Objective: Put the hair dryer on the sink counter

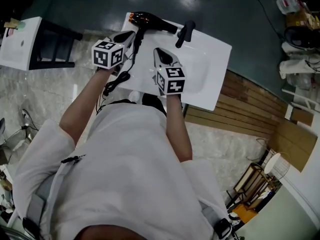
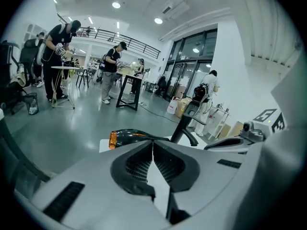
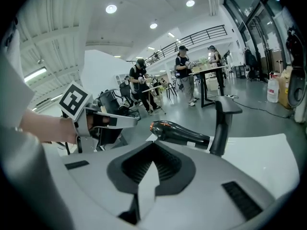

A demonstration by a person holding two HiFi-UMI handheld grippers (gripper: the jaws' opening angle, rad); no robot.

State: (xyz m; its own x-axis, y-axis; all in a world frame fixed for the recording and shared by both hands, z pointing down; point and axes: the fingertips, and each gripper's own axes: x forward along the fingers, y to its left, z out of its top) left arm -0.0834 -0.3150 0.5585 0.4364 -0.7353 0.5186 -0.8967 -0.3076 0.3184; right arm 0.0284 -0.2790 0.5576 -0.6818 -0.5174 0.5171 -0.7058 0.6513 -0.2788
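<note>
While both handheld tools are held over the white rectangular sink counter (image 1: pixel 212 76), the black hair dryer with an orange-tinted end (image 1: pixel 150 21) is seen lying along the counter's far edge. Its orange end is turned toward the counter's left corner, and its other end lies just beside the black angular tap (image 1: pixel 184 33). The dryer's handle is pointed back toward the person, and a black cord with a plug (image 1: pixel 116 81) is trailed from it over the counter's near-left edge.

The left gripper (image 1: pixel 132 34) is held close to the dryer's handle. In the left gripper view its jaws are pressed together at their tips with nothing between them, and the dryer is seen beyond them on the counter. The right gripper (image 1: pixel 157 50) is held over the basin, nearer the person. In the right gripper view its jaws are likewise brought together and nothing is pinched, with the dryer and the tap seen ahead.

A second white basin unit on a black frame (image 1: pixel 22 41) is set well apart at the upper left of the head view, and pale wooden planks (image 1: pixel 250 106) are laid on the floor to the right. Several standing people at tables (image 3: pixel 184 73) are visible in the hall behind.
</note>
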